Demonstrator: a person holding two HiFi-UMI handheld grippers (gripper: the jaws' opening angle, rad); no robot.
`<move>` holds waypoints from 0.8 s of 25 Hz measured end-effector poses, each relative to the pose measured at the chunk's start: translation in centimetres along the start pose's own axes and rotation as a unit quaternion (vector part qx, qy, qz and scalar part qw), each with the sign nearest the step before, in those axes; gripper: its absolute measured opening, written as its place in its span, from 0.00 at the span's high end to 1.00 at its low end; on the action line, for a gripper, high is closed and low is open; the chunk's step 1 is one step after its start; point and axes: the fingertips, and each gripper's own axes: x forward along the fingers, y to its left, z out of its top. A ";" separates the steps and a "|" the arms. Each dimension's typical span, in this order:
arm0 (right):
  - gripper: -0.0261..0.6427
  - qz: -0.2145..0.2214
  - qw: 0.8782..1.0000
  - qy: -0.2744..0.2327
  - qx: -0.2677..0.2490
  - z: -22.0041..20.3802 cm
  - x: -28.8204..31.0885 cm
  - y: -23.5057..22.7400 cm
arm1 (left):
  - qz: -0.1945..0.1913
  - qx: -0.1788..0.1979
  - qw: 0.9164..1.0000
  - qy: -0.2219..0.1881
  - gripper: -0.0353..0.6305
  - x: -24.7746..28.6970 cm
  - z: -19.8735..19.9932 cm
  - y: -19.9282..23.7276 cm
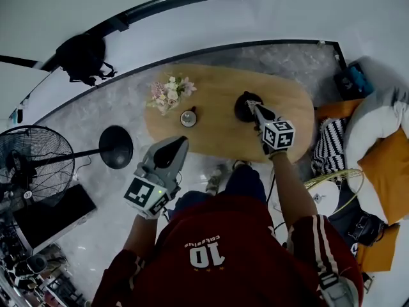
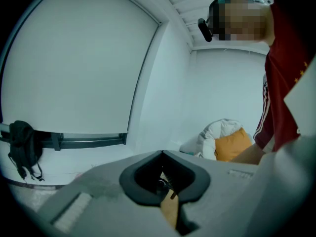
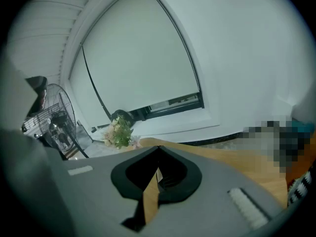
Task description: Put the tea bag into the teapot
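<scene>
A dark round teapot stands on the right half of the oval wooden table. My right gripper reaches over it, its tip above the pot, and its jaws meet at the tip; I see nothing clearly held in them. A small dark cup with a pale inside sits near the table's middle. I cannot make out a tea bag in any view. My left gripper hangs off the table's near edge, in front of the person's body. It is shut and empty, and points toward a white wall.
A bunch of pink and white flowers stands at the table's left end. A standing fan with a round black base is on the floor at left. Striped and orange cushions lie at right. A black bag sits by the wall.
</scene>
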 end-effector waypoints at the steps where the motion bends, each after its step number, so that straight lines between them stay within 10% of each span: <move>1: 0.96 0.000 1.000 0.001 0.002 -0.2 0.4 -0.2 | 0.003 -0.001 1.000 0.003 0.94 0.0 -0.2 0.2; 20: 0.94 -0.031 0.999 0.031 0.005 -2.4 3.4 -2.0 | 0.033 -0.017 0.999 0.013 0.94 -1.4 -1.4 2.5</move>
